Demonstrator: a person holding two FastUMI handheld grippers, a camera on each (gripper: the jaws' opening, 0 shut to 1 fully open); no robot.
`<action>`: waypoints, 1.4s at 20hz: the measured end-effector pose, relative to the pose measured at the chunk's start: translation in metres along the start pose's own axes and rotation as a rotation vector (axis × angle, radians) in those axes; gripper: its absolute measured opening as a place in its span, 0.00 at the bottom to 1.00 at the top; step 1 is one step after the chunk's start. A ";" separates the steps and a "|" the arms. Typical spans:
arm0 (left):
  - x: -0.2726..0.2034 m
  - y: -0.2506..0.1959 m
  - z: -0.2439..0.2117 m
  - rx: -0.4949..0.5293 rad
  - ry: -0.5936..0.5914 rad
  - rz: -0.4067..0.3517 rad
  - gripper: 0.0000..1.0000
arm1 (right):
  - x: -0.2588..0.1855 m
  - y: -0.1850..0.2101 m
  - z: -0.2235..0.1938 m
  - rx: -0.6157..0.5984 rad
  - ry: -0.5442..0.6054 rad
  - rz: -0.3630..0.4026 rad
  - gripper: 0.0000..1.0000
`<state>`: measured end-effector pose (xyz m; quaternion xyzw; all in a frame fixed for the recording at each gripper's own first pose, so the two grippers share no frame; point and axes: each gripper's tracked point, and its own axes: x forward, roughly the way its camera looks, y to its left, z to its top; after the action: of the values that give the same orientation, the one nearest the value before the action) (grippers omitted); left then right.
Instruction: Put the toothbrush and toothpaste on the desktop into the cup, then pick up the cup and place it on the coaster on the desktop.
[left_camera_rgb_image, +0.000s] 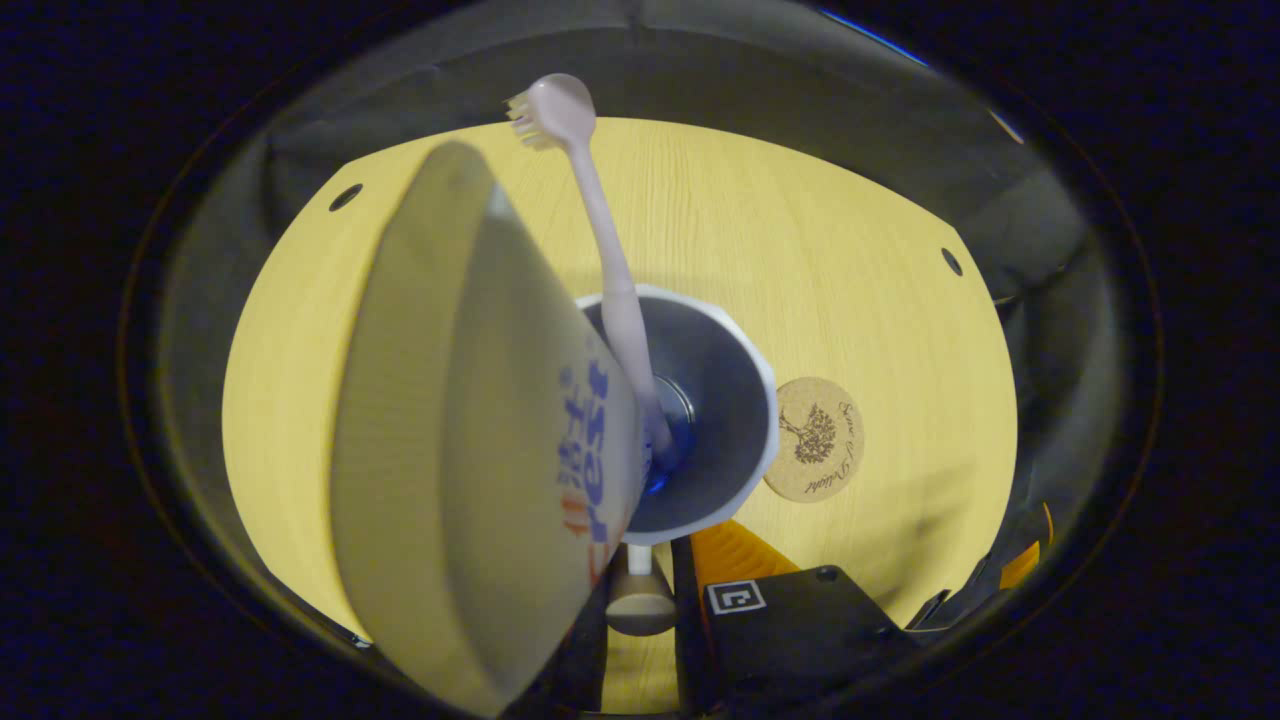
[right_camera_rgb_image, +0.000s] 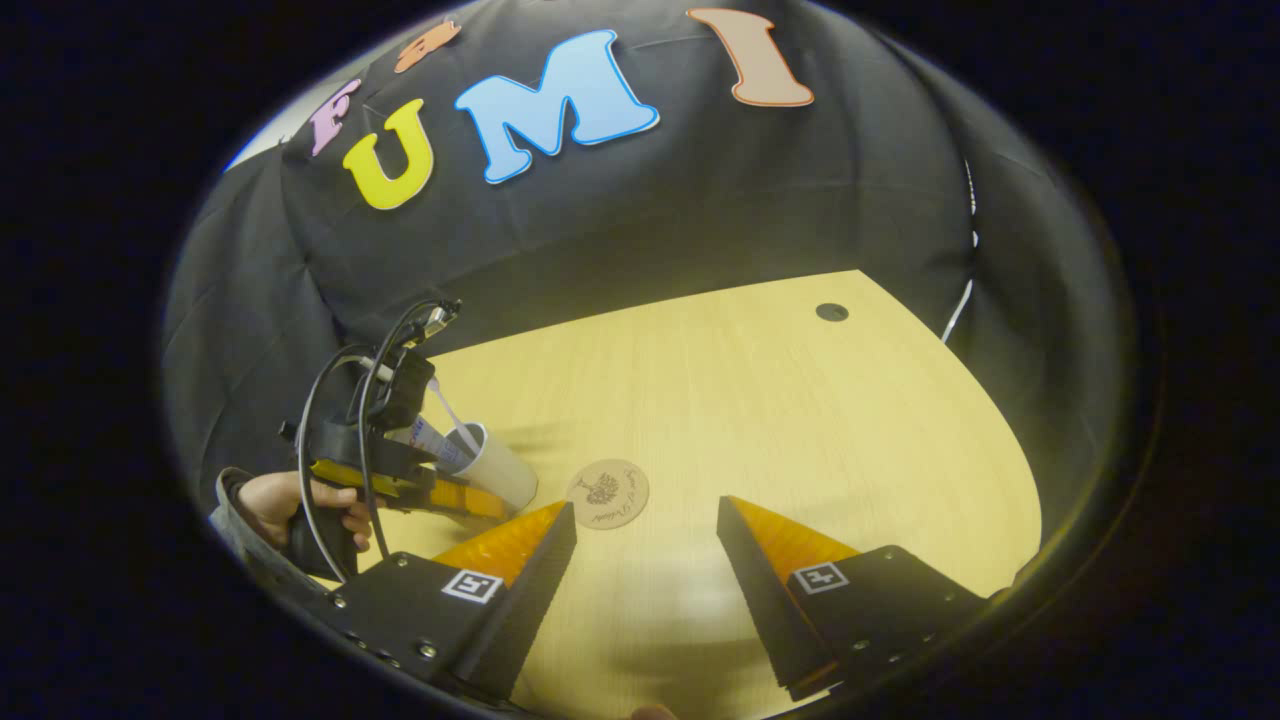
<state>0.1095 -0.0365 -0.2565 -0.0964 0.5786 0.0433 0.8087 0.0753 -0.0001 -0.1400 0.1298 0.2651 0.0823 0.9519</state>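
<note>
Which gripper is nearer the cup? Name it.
Left. The left gripper is at the cup, its fingers alongside it. The right gripper hangs open apart from it, near the coaster.

This is a recording booth set up for a household task, not a real home. A pale wooden desktop (right_camera_rgb_image: 760, 400) with small round holes (right_camera_rgb_image: 831, 312) near its edges stands inside, and black cloth (right_camera_rgb_image: 620, 220) hangs close behind and beside the desktop as a wall. On the desktop a white cup (right_camera_rgb_image: 500, 470) stands near a round cork coaster (right_camera_rgb_image: 608, 493), like bathroom things placed there for a test.
</note>
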 end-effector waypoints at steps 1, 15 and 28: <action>-0.001 0.000 0.000 0.003 -0.005 -0.001 0.34 | 0.000 0.000 0.001 0.002 0.000 -0.002 0.90; -0.020 -0.046 0.008 0.130 -0.071 -0.058 0.34 | -0.002 -0.002 0.001 0.013 -0.008 -0.012 0.90; -0.036 -0.111 0.021 0.254 -0.020 -0.085 0.34 | -0.012 -0.032 -0.007 0.075 -0.002 -0.049 0.90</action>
<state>0.1371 -0.1391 -0.2046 -0.0170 0.5668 -0.0637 0.8212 0.0646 -0.0320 -0.1491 0.1589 0.2700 0.0487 0.9484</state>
